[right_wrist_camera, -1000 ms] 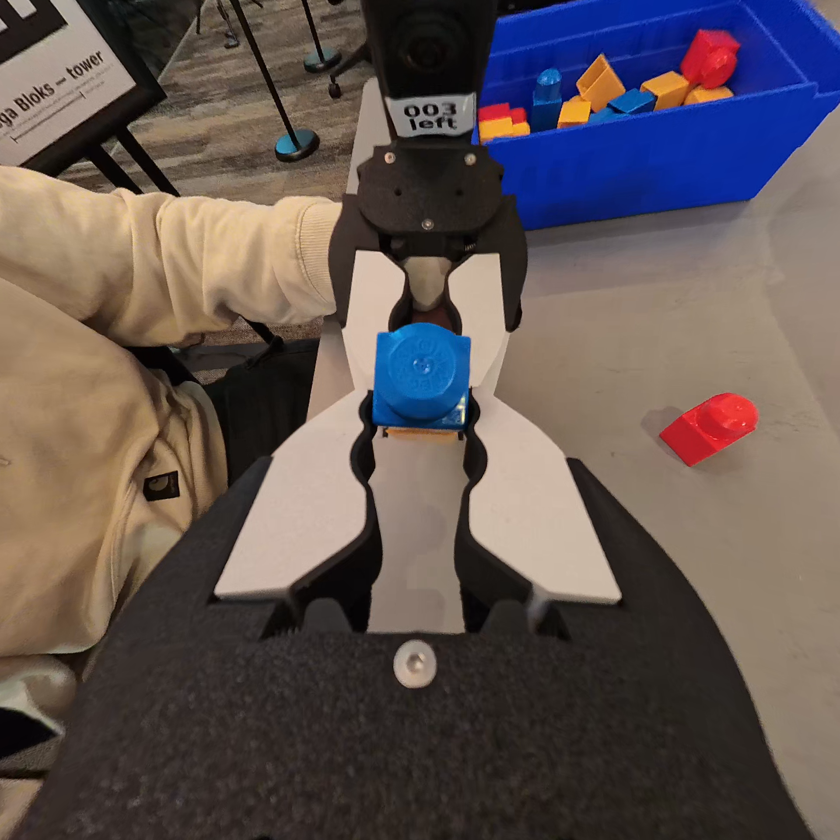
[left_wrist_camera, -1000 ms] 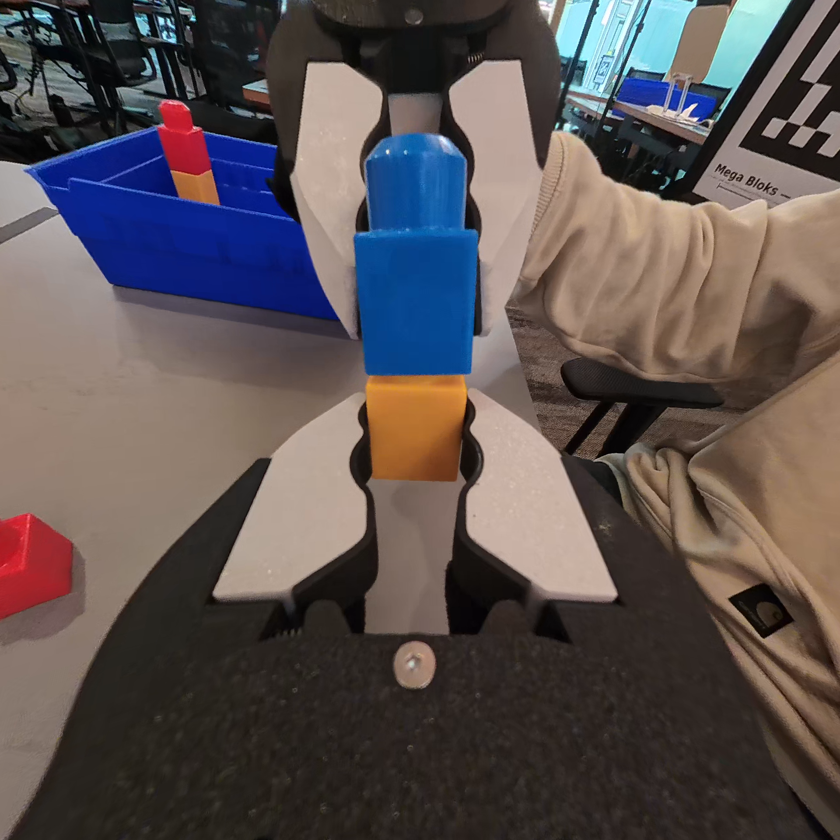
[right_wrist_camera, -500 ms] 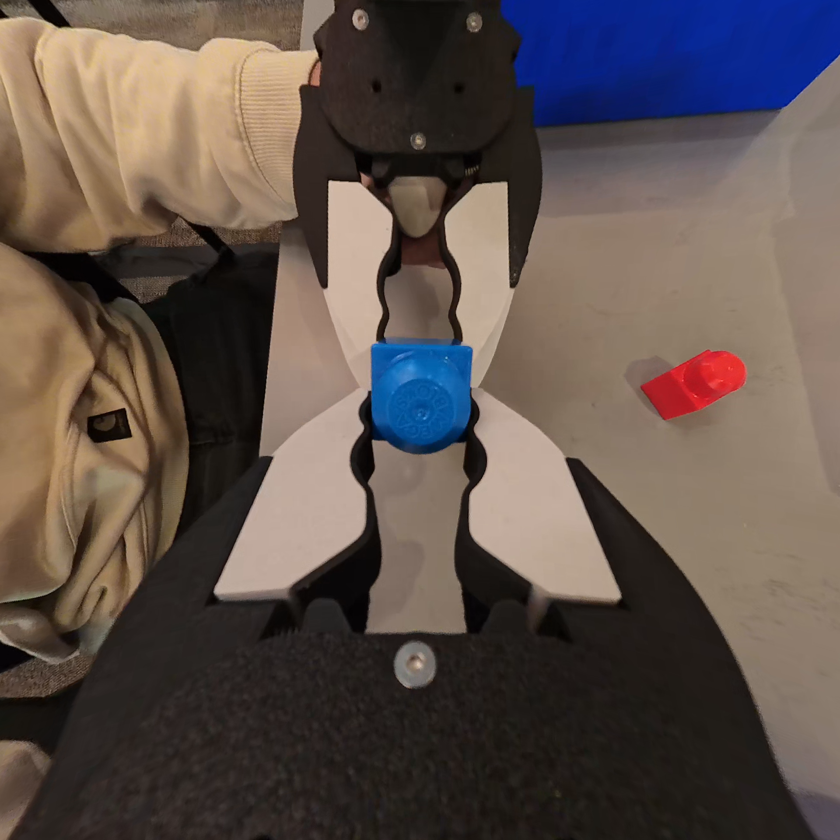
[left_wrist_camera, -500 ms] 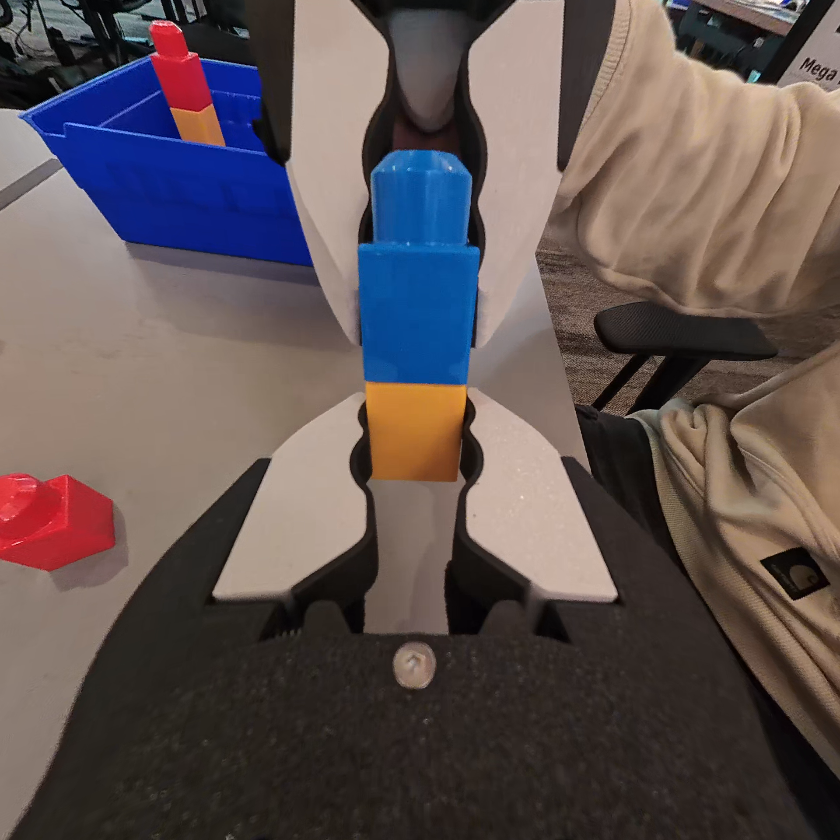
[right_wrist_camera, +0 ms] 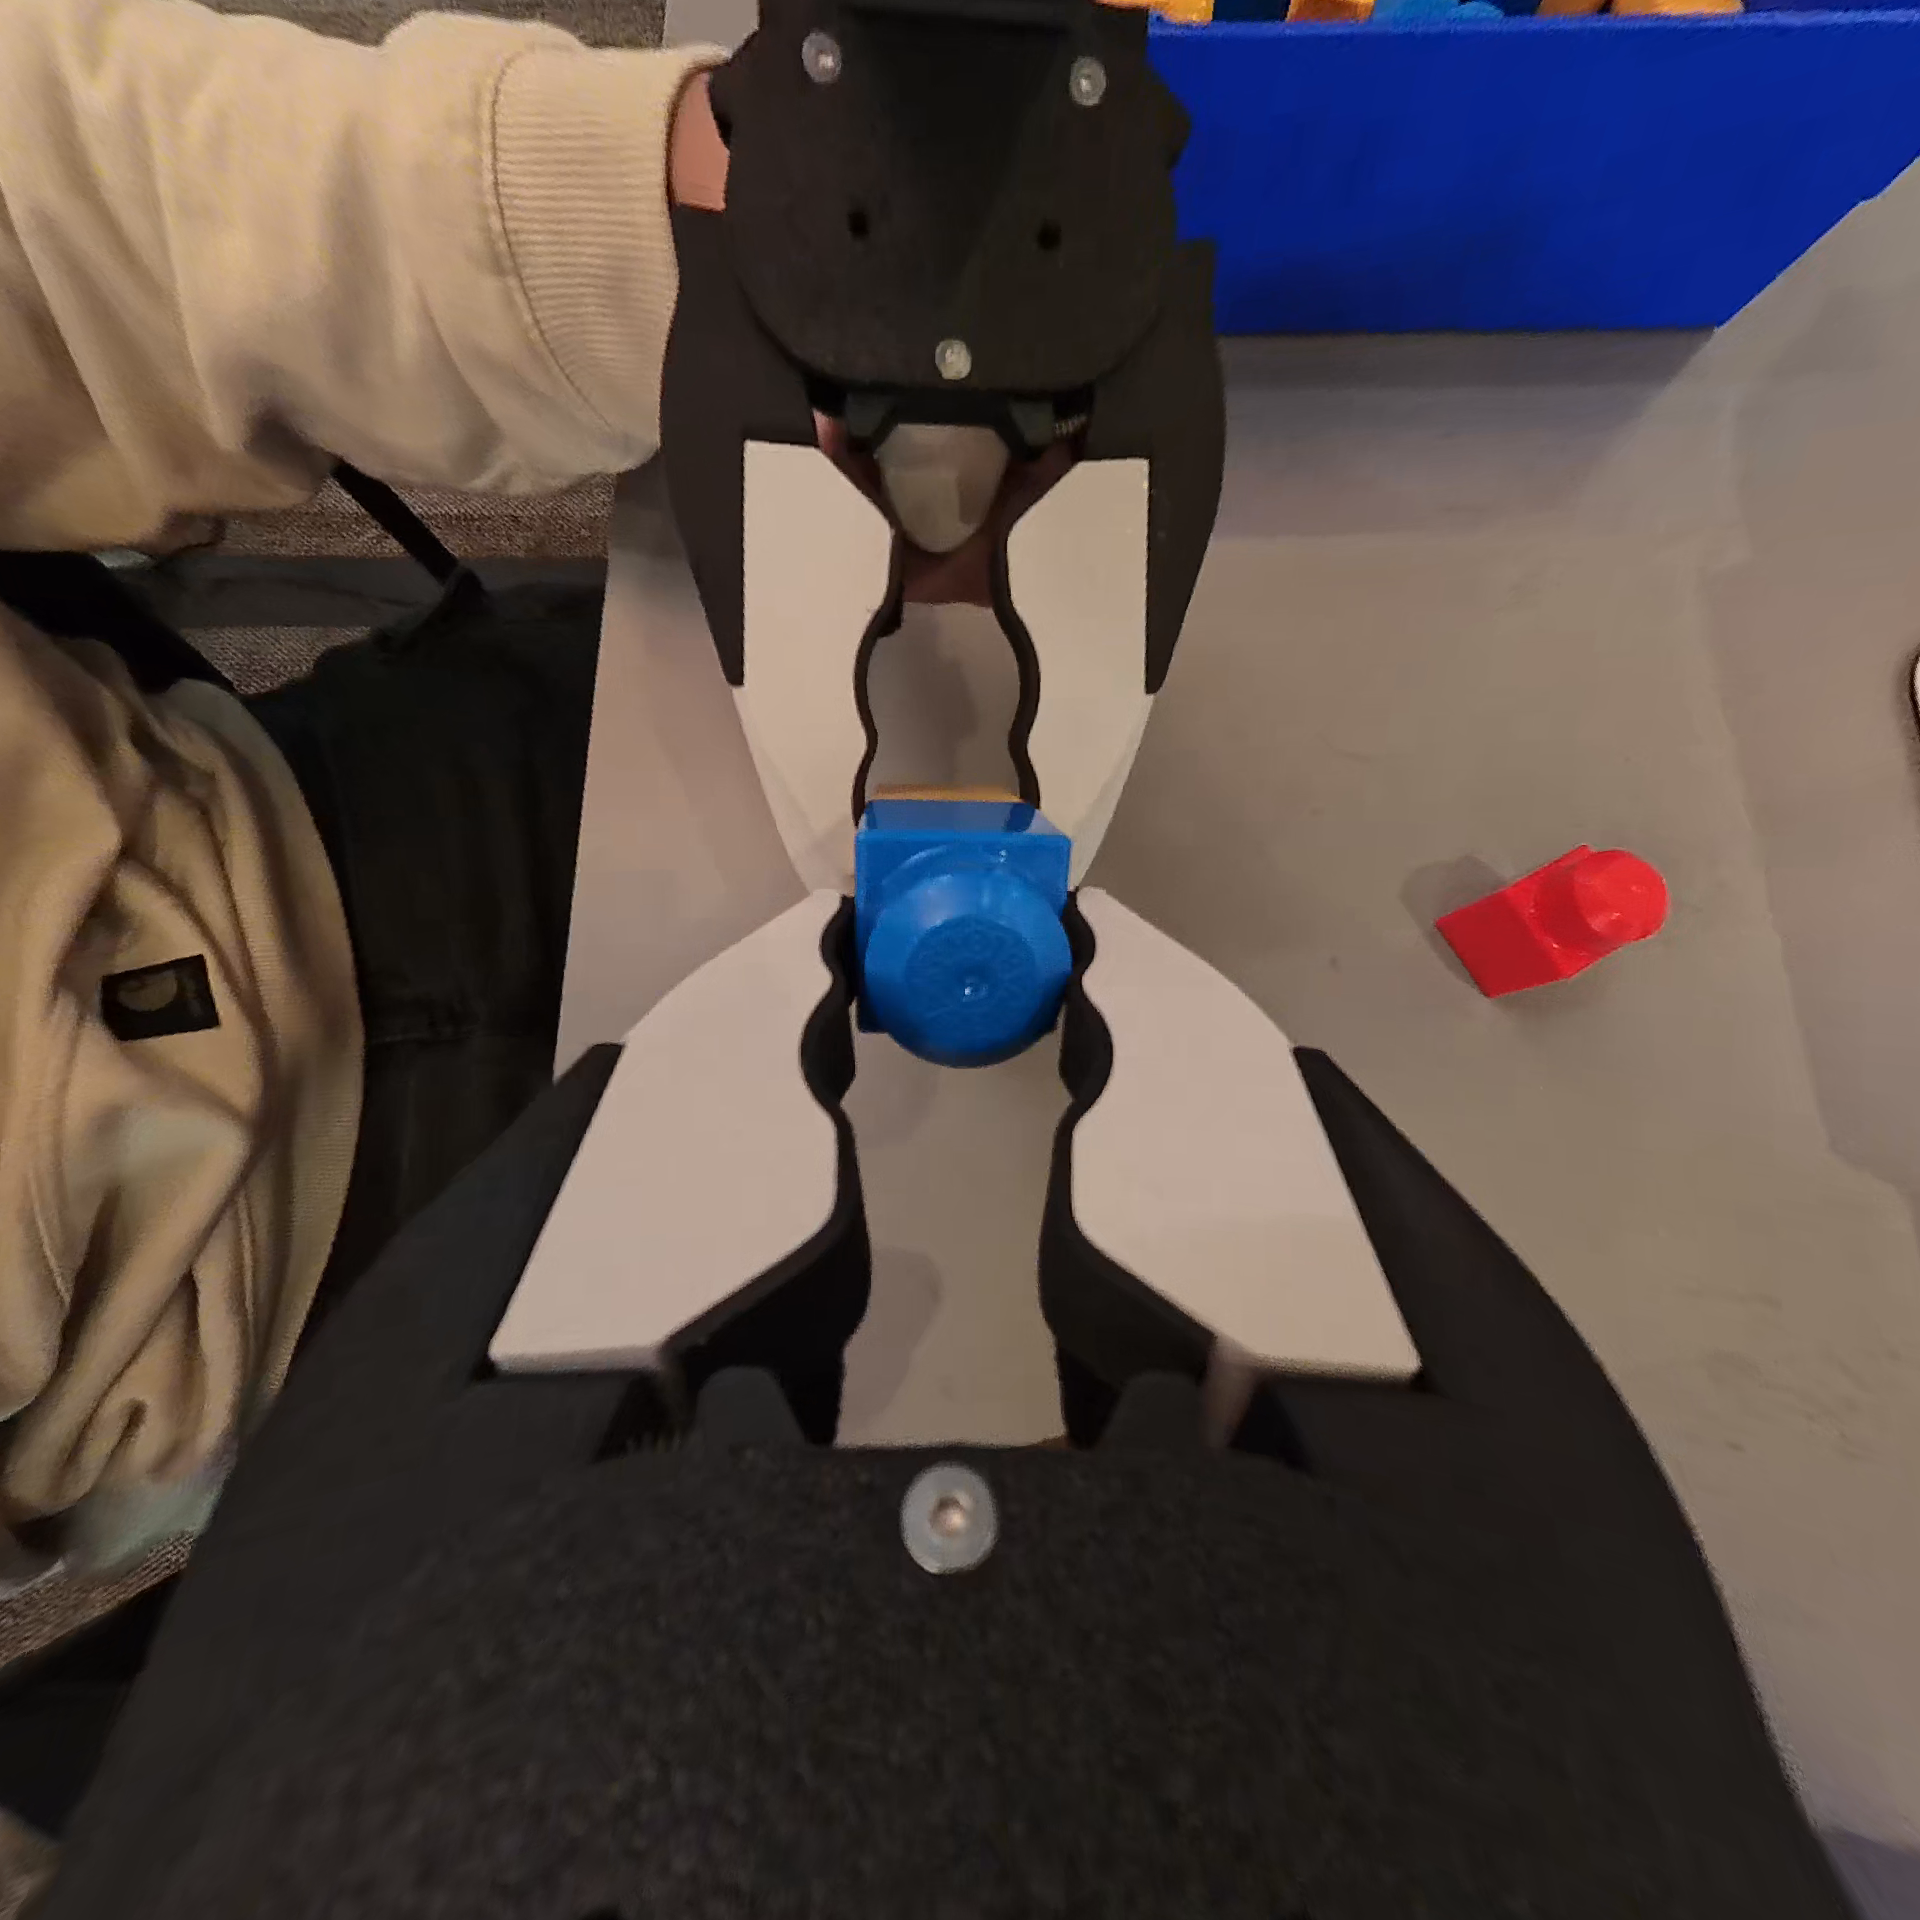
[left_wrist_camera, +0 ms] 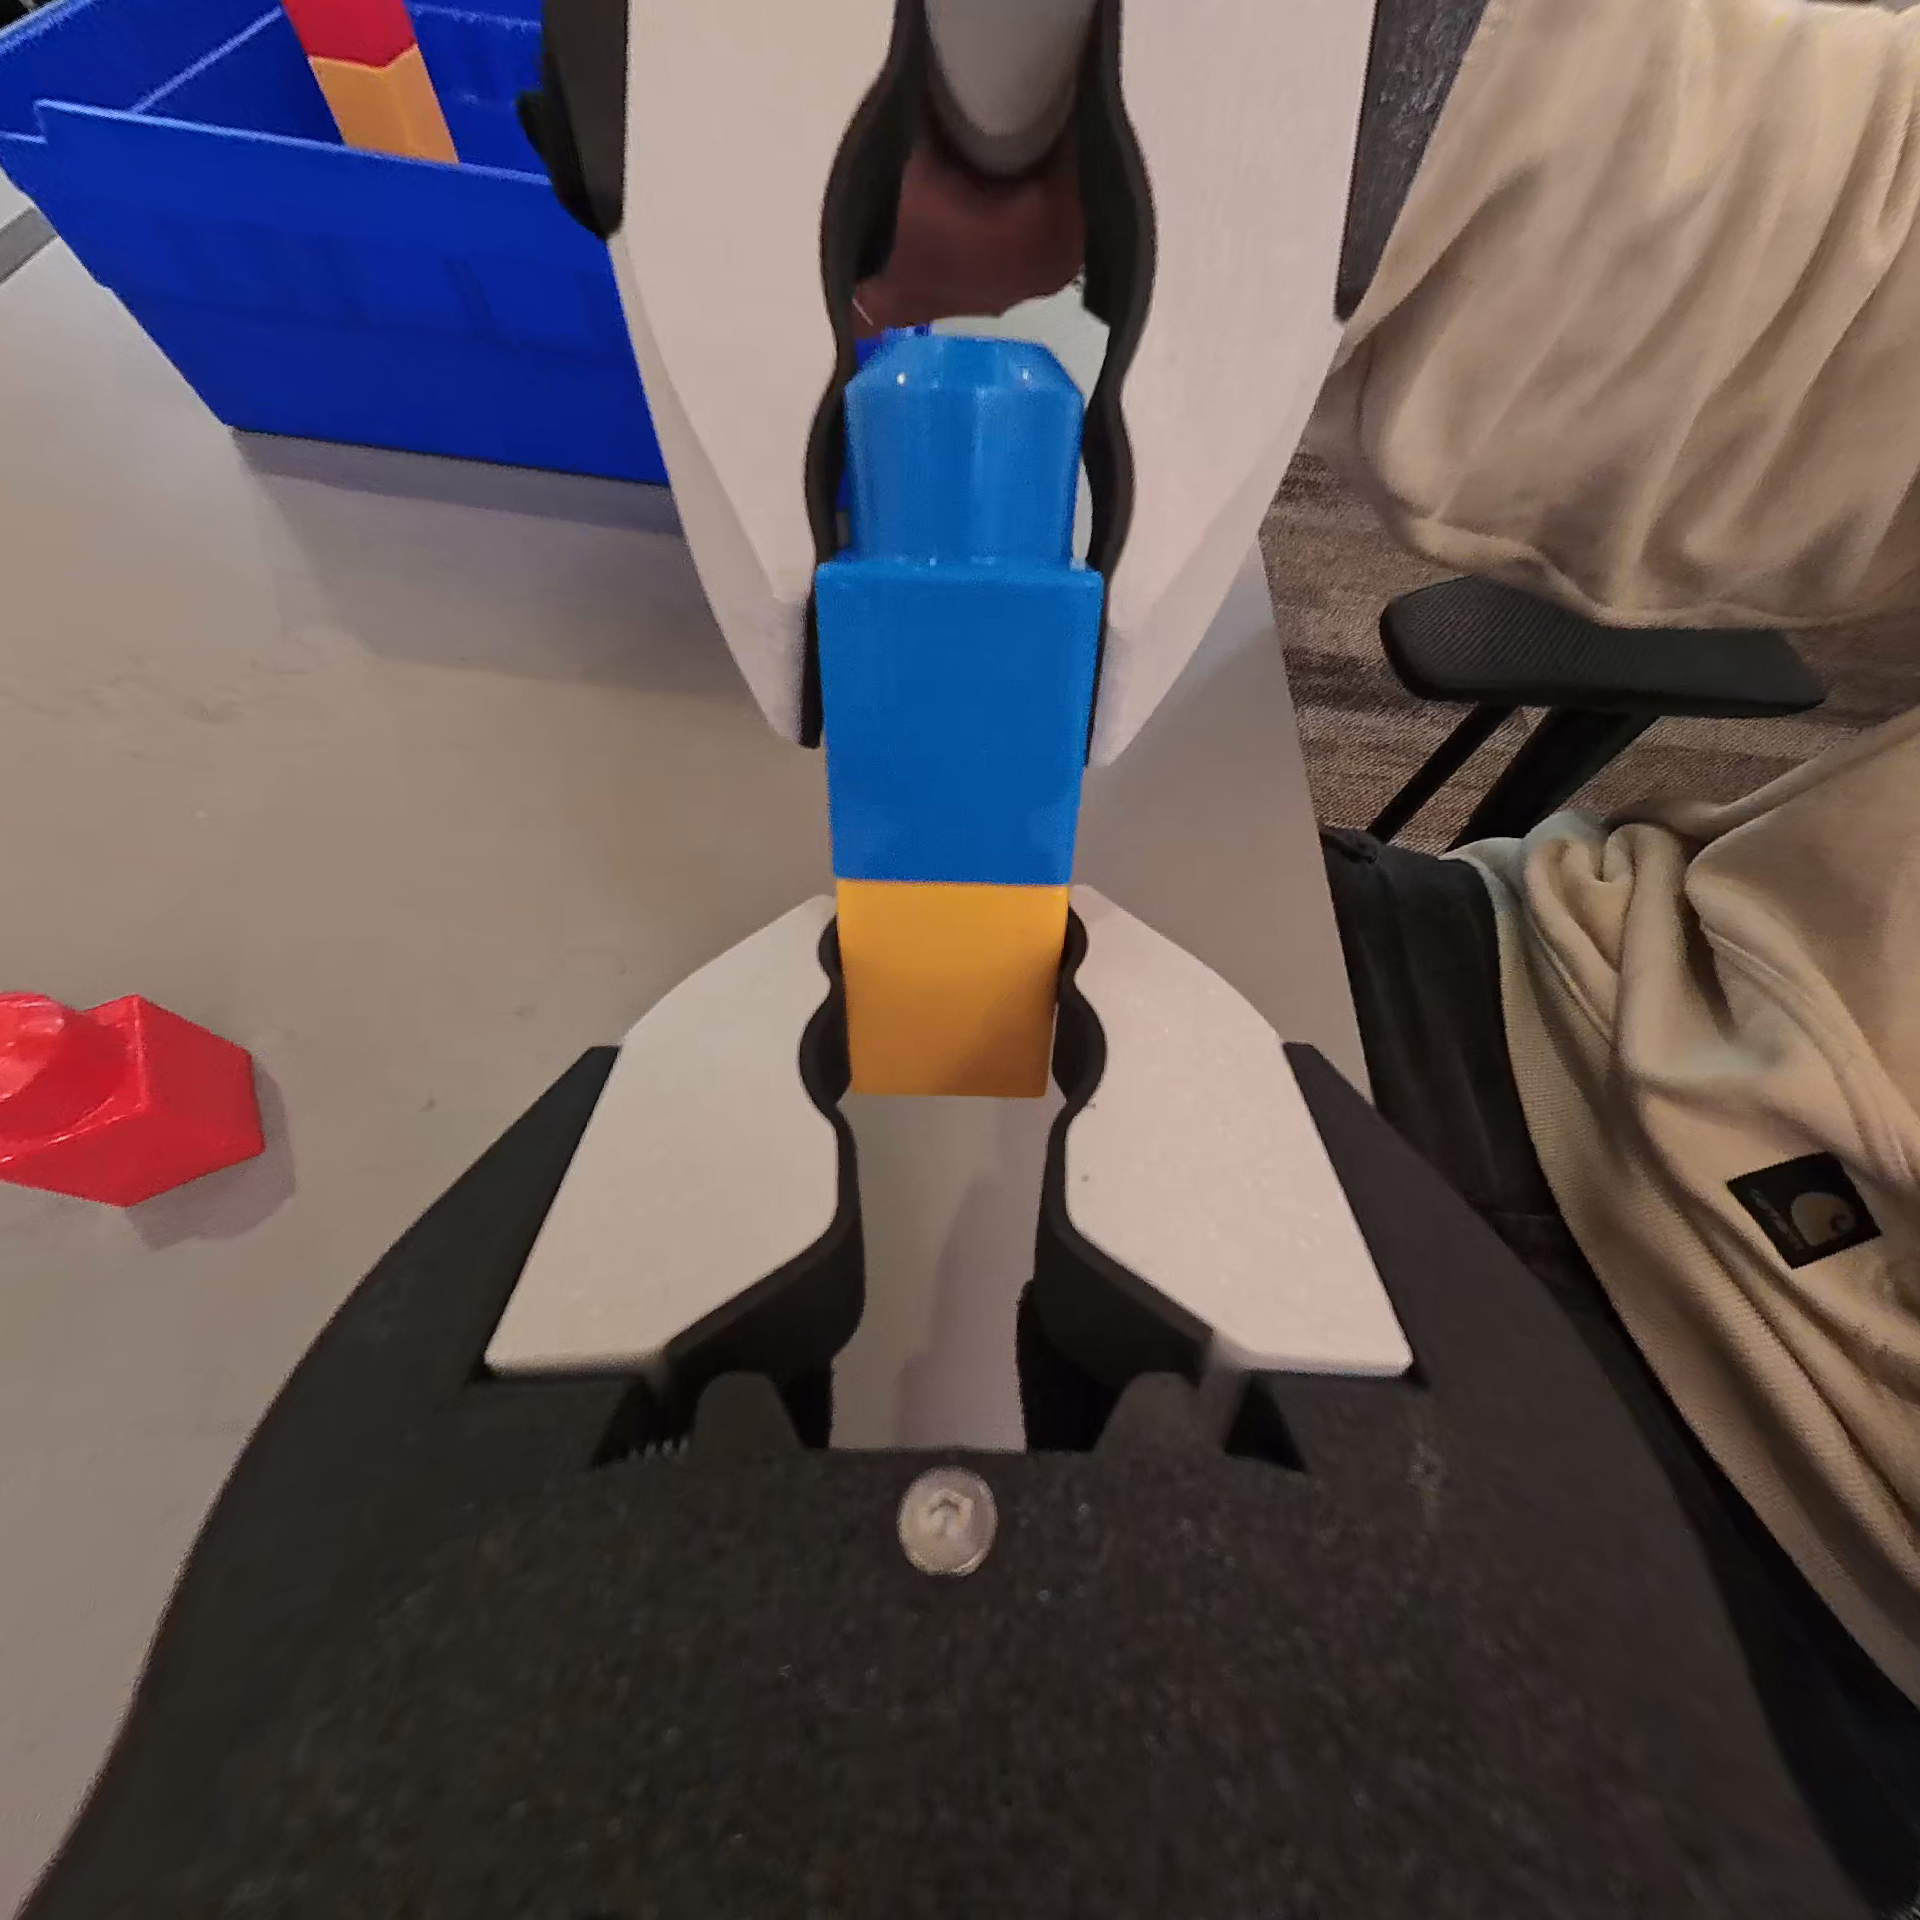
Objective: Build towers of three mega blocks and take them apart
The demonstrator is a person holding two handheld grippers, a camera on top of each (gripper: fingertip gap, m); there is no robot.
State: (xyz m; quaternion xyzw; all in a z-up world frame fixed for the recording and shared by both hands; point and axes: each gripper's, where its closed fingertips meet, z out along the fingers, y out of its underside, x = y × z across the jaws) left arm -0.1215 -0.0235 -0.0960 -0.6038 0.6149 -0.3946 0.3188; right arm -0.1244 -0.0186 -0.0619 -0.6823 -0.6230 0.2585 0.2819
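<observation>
Mega blocks: blue bin [left_wrist_camera: 312, 270] at bench's far edge, holding a red-on-orange stack [left_wrist_camera: 374, 83]. Near bench's front edge, left gripper [left_wrist_camera: 948, 997] clamps orange block [left_wrist_camera: 945, 987]; right gripper [right_wrist_camera: 961, 966] clamps blue block [left_wrist_camera: 956, 727] seated on it. Press square, axes aligned. Red block [right_wrist_camera: 1548, 925] lies loose nearby.

No writing can be read anywhere here. The person's cream sweatshirt carries a small dark sewn-on patch [left_wrist_camera: 1803, 1210] with a pale emblem, its tiny lettering too small to make out. The round stud on top of the blue block [right_wrist_camera: 971, 971] bears a raised moulded pattern that is too blurred to read as letters.
</observation>
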